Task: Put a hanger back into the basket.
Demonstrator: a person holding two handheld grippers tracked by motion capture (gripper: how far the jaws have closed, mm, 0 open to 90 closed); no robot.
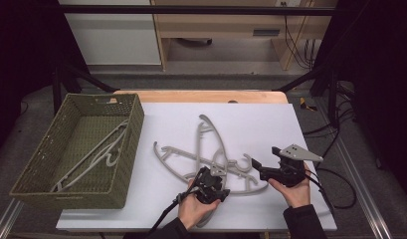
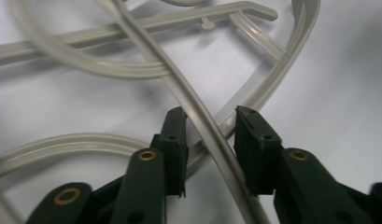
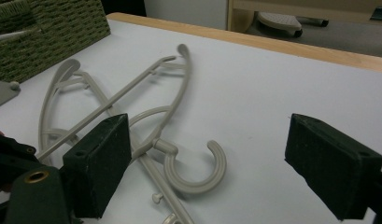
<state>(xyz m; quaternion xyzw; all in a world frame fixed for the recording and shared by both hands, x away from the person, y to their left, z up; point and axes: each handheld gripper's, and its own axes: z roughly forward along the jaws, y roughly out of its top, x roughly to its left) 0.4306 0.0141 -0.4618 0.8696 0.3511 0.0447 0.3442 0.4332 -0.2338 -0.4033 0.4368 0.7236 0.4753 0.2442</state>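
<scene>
Just right of the basket, on the white board, I see a loose pile of grey hangers crossing one another. My left gripper sits at the pile's near edge, its jaws parted around one thin hanger bar, which runs between the pads without being pinched. My right gripper hovers at the pile's right side, jaws spread wide and holding nothing, with a hanger hook lying on the board ahead of them. Inside the basket lies another hanger.
</scene>
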